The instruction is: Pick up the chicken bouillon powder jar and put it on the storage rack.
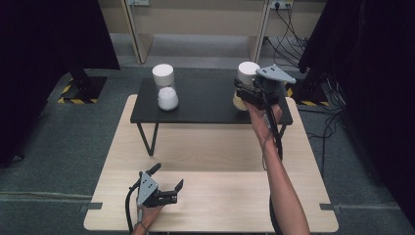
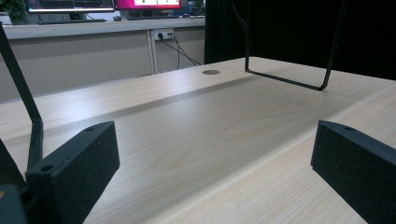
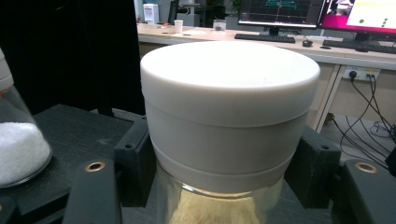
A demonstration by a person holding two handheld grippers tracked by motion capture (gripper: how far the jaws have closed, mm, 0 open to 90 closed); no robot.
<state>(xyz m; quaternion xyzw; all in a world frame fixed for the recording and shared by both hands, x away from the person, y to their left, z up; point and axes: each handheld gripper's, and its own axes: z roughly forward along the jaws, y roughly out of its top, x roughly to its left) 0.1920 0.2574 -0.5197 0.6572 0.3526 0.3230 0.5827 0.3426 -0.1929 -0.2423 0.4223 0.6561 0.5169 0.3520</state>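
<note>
Two glass jars with white lids are at a black raised stand (image 1: 205, 105) on the wooden table (image 1: 210, 152). The left jar (image 1: 165, 88) holds white grains and stands alone; in the right gripper view this jar (image 3: 18, 144) sits at the left edge. My right gripper (image 1: 244, 93) is shut on the right jar (image 1: 246, 73) at the stand's right end. There its pads (image 3: 135, 158) press the jar (image 3: 229, 93) just under the lid, above a yellowish filling. My left gripper (image 1: 167, 177) rests open near the table's front edge, and the wide gap of the left gripper (image 2: 215, 154) holds nothing.
The stand's thin black wire legs (image 2: 289, 79) rise from the tabletop ahead of the left gripper. Black curtains hang at both sides. Cables (image 1: 288, 44) lie on the floor at the back right, by a light partition wall.
</note>
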